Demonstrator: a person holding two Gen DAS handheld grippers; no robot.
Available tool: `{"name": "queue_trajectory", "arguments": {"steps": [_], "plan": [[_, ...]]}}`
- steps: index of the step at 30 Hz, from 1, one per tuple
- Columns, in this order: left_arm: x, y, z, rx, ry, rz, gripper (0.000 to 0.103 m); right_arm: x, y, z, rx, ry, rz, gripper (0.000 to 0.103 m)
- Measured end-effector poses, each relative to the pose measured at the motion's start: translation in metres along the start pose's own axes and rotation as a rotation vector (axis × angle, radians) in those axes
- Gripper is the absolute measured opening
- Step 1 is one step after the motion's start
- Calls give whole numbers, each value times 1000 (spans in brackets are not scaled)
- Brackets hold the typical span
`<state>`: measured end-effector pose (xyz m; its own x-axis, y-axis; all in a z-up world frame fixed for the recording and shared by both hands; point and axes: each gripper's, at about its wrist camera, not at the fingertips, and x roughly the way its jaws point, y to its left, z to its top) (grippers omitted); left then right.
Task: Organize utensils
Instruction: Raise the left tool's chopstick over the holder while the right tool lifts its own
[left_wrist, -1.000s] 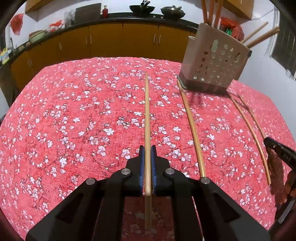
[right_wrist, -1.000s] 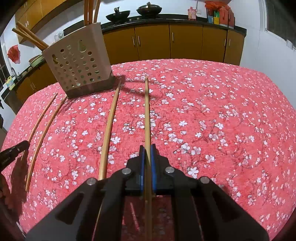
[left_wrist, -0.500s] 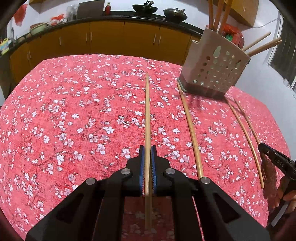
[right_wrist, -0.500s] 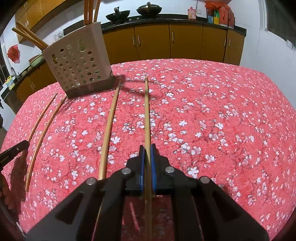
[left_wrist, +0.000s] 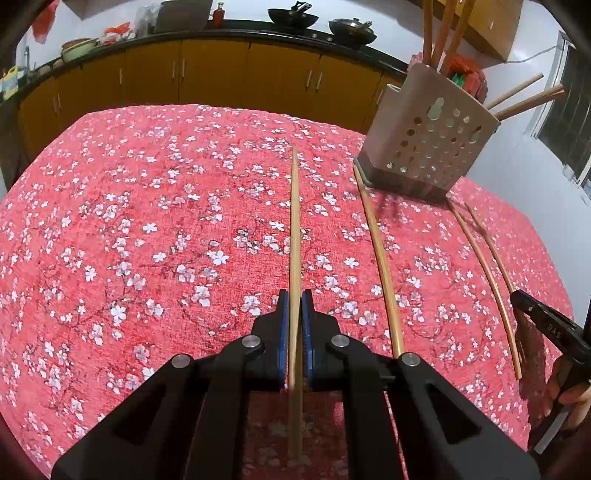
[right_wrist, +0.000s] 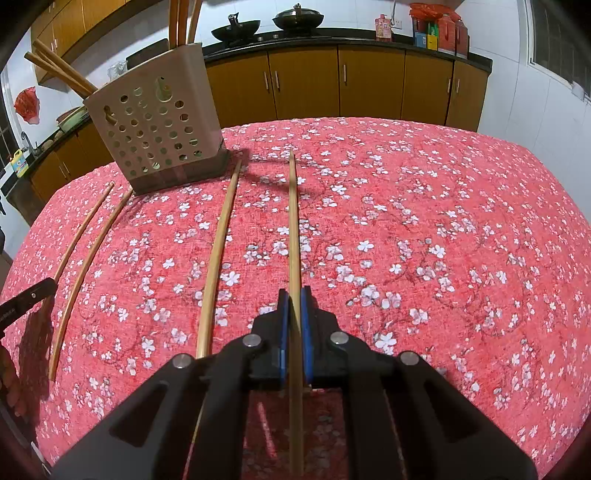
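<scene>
My left gripper (left_wrist: 294, 301) is shut on a wooden chopstick (left_wrist: 294, 229) that points ahead over the table. My right gripper (right_wrist: 294, 299) is shut on another wooden chopstick (right_wrist: 293, 221), also pointing ahead. A beige perforated utensil holder (left_wrist: 428, 136) with several chopsticks in it stands at the far right in the left wrist view; in the right wrist view the holder (right_wrist: 155, 122) is at the far left. One loose chopstick (left_wrist: 376, 254) lies beside my left gripper; two more (left_wrist: 484, 266) lie further right.
The table has a red floral cloth (left_wrist: 147, 240). Yellow kitchen cabinets (right_wrist: 332, 85) with pans on the counter run behind it. The other gripper's black tip (left_wrist: 546, 325) shows at the right edge, and the left gripper's tip (right_wrist: 26, 299) shows at the right wrist view's left edge.
The left gripper has lifted and tilted a little with its chopstick, so the holder sits further off to the right. The right gripper has risen slightly with its chopstick.
</scene>
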<state>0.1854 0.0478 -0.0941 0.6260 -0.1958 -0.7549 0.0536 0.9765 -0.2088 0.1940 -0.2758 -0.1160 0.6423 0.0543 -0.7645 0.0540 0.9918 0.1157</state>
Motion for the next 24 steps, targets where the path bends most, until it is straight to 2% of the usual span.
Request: {"name": "queue_trajectory", "arguments": {"steps": [10,16,24], "plan": [[0,-1,0,-12,-1,-6,8,0,0,0,-2,1,-2,8],[-6,-13,-10,44,2,55,8,-6,5,-8,-18,5,-14,8],[-7,-13,-13,37,1,53,8,-7,5,-9,-20,6,-18,8]]}}
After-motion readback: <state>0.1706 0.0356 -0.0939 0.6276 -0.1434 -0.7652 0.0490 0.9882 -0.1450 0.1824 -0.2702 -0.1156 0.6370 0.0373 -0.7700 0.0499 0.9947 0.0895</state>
